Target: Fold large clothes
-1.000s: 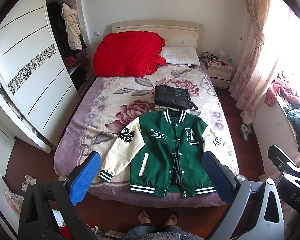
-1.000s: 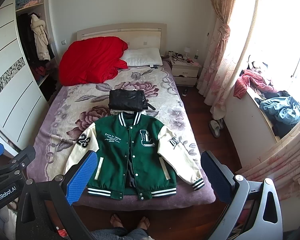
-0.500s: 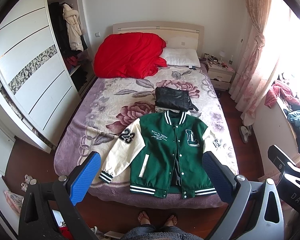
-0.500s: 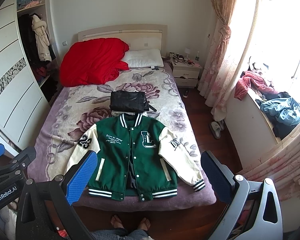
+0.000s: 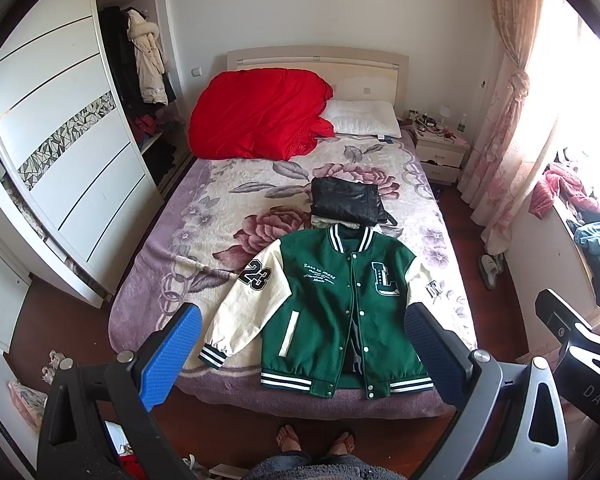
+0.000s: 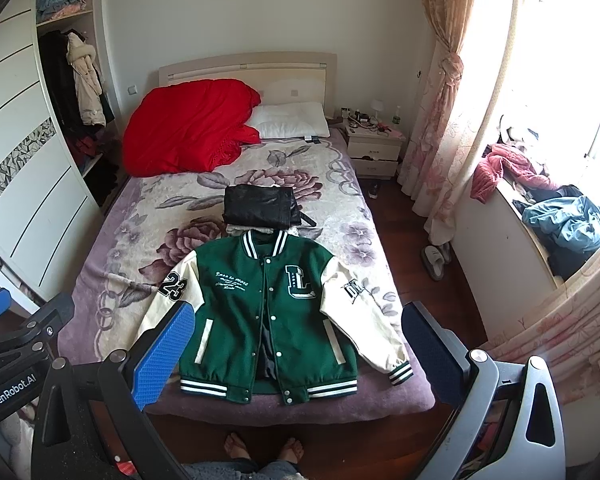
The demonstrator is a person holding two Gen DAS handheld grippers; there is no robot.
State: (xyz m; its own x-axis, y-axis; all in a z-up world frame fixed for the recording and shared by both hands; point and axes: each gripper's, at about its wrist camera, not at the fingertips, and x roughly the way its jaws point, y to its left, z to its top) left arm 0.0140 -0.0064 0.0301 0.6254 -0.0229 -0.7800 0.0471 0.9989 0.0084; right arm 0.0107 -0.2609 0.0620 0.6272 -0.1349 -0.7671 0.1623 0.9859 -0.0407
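Note:
A green varsity jacket (image 5: 336, 304) with cream sleeves lies spread flat, front up, at the foot of the bed; it also shows in the right wrist view (image 6: 272, 308). Its front is partly unbuttoned near the hem. A folded black garment (image 5: 346, 200) sits on a light one just beyond the collar, also in the right wrist view (image 6: 260, 206). My left gripper (image 5: 300, 354) is open and empty, held high above the jacket's hem. My right gripper (image 6: 298, 354) is open and empty at the same height.
The bed (image 5: 220, 216) has a floral blanket, a red quilt (image 5: 256, 114) and a white pillow (image 5: 362, 118) at the head. A wardrobe (image 5: 64, 152) stands left, a nightstand (image 5: 440, 152) and curtains right. The person's feet (image 5: 316, 440) stand at the bed's foot.
Both views have shifted slightly downward and closer to the bed's foot; the jacket has not moved. Both grippers stay open.

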